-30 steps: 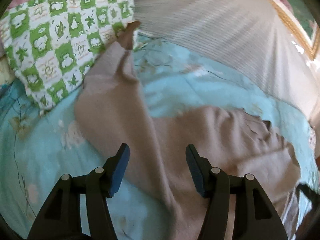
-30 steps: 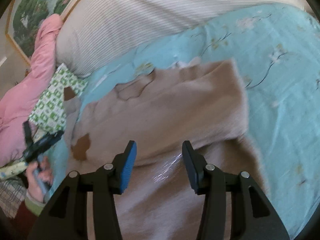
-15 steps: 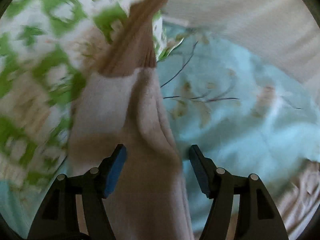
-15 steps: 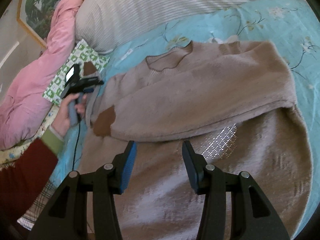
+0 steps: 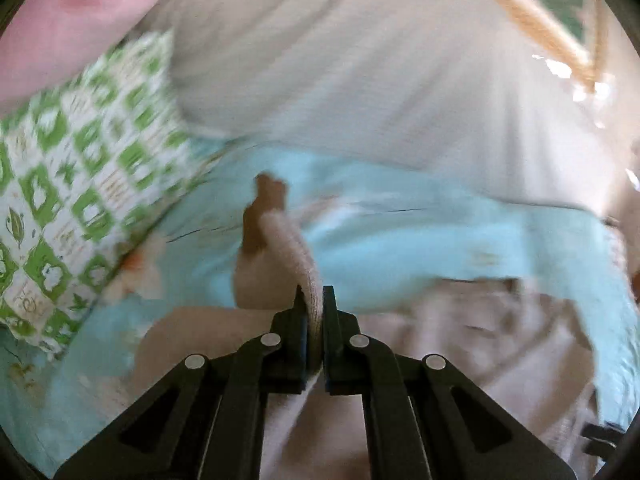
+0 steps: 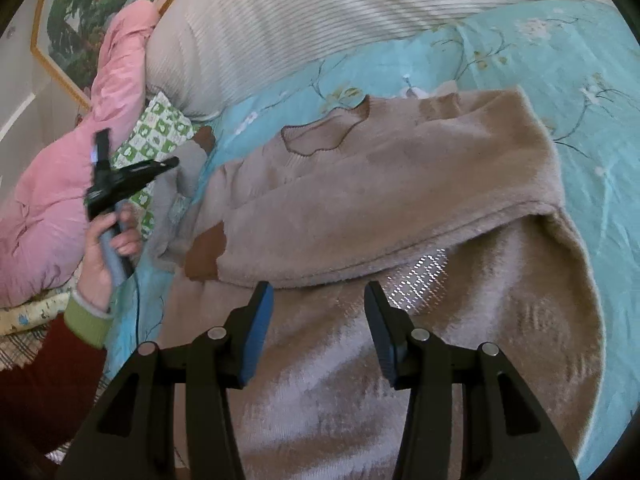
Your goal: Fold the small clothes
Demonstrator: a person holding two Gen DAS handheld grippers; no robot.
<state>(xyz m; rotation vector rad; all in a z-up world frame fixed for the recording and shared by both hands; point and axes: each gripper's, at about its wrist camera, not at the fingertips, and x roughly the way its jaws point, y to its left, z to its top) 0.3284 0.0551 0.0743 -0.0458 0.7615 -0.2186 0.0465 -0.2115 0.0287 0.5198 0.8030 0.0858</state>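
Note:
A beige sweater (image 6: 400,208) with brown cuffs lies on the light blue floral bedsheet (image 6: 560,60), its right sleeve folded across the chest. My left gripper (image 5: 314,312) is shut on the sweater's left sleeve (image 5: 292,256), lifted off the sheet, the brown cuff (image 5: 266,208) hanging beyond the jaws. In the right wrist view the left gripper (image 6: 172,162) shows at far left holding that sleeve (image 6: 188,176). My right gripper (image 6: 318,300) is open and empty, hovering over the sweater's lower body.
A green-and-white patterned pillow (image 5: 72,208) lies left of the sleeve. A pink duvet (image 6: 60,184) is piled at the far left. A ribbed white headboard cushion (image 6: 320,20) runs along the back, a framed picture (image 6: 80,20) above it.
My left gripper has closed on the left sleeve and lifted it away from the green pillow. The right gripper has stayed open over the sweater body.

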